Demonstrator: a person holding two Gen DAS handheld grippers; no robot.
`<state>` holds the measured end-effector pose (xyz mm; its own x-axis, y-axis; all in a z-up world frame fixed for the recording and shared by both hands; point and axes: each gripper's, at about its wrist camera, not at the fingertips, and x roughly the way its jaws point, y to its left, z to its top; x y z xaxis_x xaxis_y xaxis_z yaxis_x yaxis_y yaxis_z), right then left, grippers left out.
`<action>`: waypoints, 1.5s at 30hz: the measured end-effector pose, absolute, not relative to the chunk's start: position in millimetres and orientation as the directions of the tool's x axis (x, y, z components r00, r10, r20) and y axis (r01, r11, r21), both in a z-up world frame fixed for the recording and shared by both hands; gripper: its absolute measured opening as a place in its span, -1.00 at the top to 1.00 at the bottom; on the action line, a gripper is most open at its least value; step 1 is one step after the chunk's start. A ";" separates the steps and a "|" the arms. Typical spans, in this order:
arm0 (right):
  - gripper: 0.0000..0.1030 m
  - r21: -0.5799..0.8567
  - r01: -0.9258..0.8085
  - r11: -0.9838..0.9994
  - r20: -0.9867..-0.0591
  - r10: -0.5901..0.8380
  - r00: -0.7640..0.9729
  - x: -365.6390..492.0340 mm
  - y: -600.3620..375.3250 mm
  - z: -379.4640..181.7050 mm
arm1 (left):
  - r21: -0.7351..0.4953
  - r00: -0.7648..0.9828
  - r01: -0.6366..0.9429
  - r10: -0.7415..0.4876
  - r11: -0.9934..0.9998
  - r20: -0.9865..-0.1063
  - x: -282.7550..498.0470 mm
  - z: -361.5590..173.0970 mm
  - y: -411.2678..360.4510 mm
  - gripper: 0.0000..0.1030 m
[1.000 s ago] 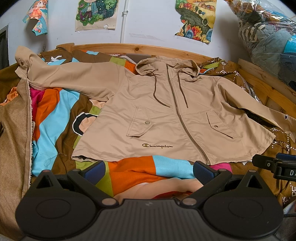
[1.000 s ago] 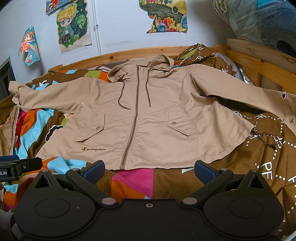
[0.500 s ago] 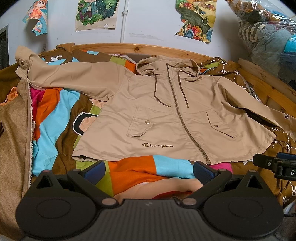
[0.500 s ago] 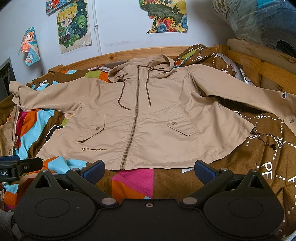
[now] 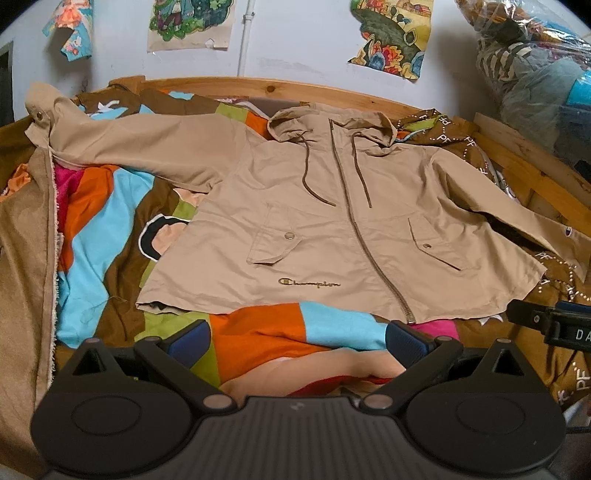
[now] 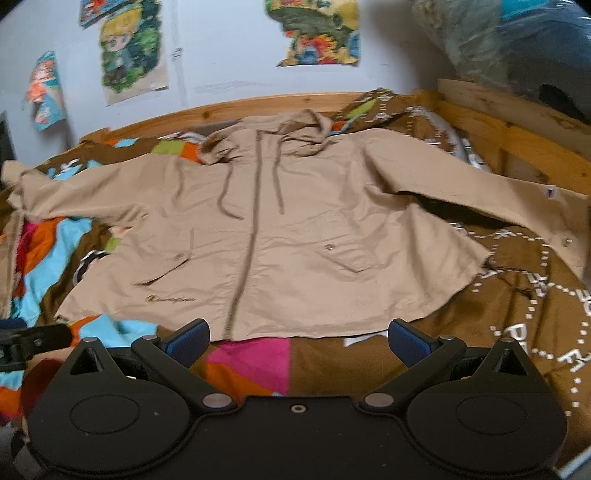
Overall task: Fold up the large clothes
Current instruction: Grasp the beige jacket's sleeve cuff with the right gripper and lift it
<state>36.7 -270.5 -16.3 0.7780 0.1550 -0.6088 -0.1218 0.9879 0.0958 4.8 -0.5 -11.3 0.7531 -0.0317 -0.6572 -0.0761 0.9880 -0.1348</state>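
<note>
The tan hooded jacket (image 5: 332,221) is lying front-up and spread flat on the bed, zipped shut, with its hood (image 5: 328,122) pointing toward the wooden headboard (image 5: 258,86) and its hem nearest to you. Both sleeves are stretching out sideways: one sleeve (image 5: 122,144) is running toward the left edge of the bed, the other sleeve (image 6: 491,192) is reaching toward the wooden side rail (image 6: 517,136) on the right. Two dark drawstrings are trailing down either side of the zip, and a stitched logo (image 5: 309,283) is sitting low on the front panel, just above the hem.

You are holding your left gripper (image 5: 297,341) just short of the hem, over the colourful bedspread (image 5: 258,332); its jaws are standing wide apart and gripping nothing. You are holding your right gripper (image 6: 298,341) near the hem too, a little to the right of the zip's lower end, jaws also spread wide and empty. The right wrist view is blurring slightly.

Beneath the jacket's right side a brown blanket (image 6: 517,314) with white dotted lettering is covering the bed. Cartoon posters (image 5: 190,22) are hanging on the white wall behind the headboard, and plastic-wrapped bundles (image 5: 535,74) are piling up at the far right.
</note>
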 end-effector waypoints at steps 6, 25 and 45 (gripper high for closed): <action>-0.99 0.185 0.020 0.983 -0.501 0.077 0.862 27.5 -314.2 15.8 | -0.085 0.741 -0.044 -0.024 0.995 -0.671 31.4 41.5 -9.9 -0.99; -0.75 0.474 0.464 0.748 -0.372 -0.308 0.876 92.0 -463.2 6.4 | 0.012 0.636 0.235 -0.145 0.972 -0.758 174.9 164.9 -125.6 -0.99; -0.17 0.273 0.749 0.604 -0.529 -0.556 0.641 189.3 -533.8 -90.0 | -0.172 0.579 0.382 -0.380 0.908 -0.722 322.2 2.5 -157.6 -0.99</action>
<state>189.3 -533.8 -90.0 0.6410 -0.5564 -0.5288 0.7491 0.6036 0.2730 322.2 -157.6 2.5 0.5788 -0.3800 -0.7215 0.3823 0.9080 -0.1716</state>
